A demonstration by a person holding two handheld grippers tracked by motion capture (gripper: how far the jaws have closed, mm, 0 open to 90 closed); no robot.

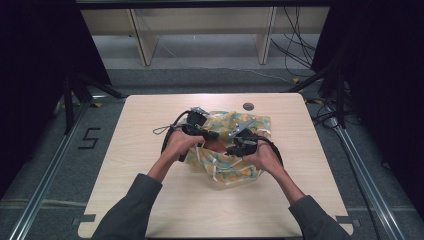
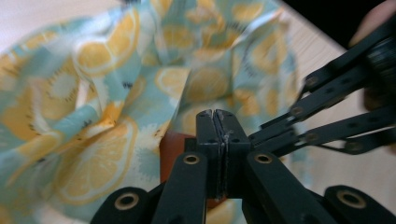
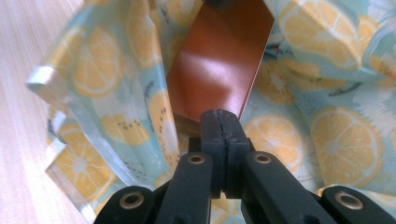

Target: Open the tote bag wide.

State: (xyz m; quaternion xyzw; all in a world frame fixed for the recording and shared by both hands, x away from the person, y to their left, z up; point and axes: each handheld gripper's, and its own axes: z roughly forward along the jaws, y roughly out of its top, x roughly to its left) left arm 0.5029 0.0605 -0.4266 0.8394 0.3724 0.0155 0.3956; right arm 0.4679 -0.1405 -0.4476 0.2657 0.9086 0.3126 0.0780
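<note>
A crumpled cloth [image 1: 242, 170] printed with lemon slices on pale blue lies at the middle of the table. A flat brown box [image 1: 218, 145] rests in its folds. My left gripper [image 1: 211, 135] is shut just over the cloth, and its view has the brown box [image 2: 175, 149] behind and below its closed tips [image 2: 217, 112]. My right gripper [image 1: 233, 149] is shut too; its tips [image 3: 218, 114] sit at the near edge of the brown box [image 3: 219, 60]. Whether they pinch anything I cannot tell. The cloth [image 3: 327, 135] surrounds the box.
The light wooden table [image 1: 150, 200] has a round cable hole [image 1: 248, 106] near its far edge. The right gripper's black bars [image 2: 327, 98] cross the right of the left gripper view. Dark floor, rails and cables surround the table.
</note>
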